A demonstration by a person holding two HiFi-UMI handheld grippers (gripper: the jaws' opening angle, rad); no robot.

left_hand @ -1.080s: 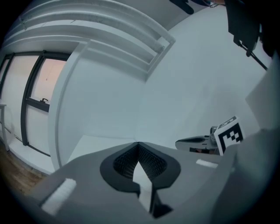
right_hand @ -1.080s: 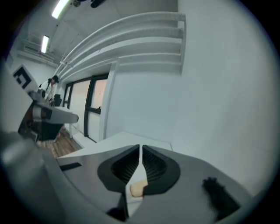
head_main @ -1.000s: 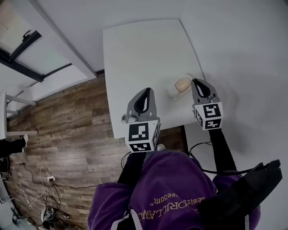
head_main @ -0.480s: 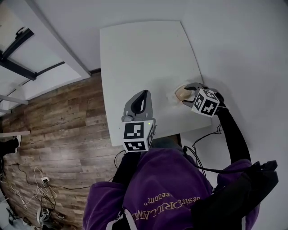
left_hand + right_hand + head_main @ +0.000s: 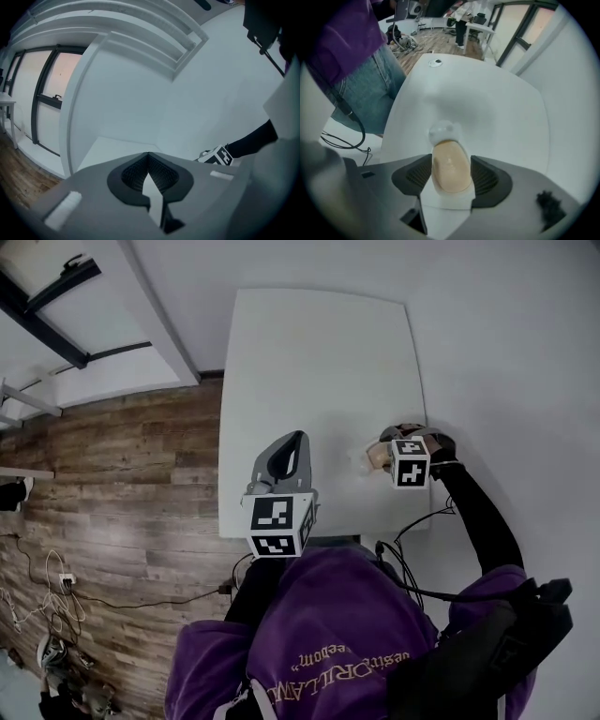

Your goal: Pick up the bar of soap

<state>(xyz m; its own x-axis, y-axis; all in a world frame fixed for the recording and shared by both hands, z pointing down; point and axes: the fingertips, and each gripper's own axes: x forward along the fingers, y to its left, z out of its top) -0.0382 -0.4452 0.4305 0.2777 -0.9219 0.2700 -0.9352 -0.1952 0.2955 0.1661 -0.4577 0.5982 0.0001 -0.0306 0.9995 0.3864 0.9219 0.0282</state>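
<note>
Left tool is clamped shut on nothing, middle-left in the head view, over the desk's near edge. At centre-right, the right tool has its jaws opening either side of the bar of soap. The soap sits on a white dish, pads not squeezing it. Lined up, I'd say, but the grab and lift aren't done yet.

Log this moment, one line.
right gripper: jaws opening, soap between, unpressed | soap: on dish, not lifted | left gripper: shut, empty
</note>
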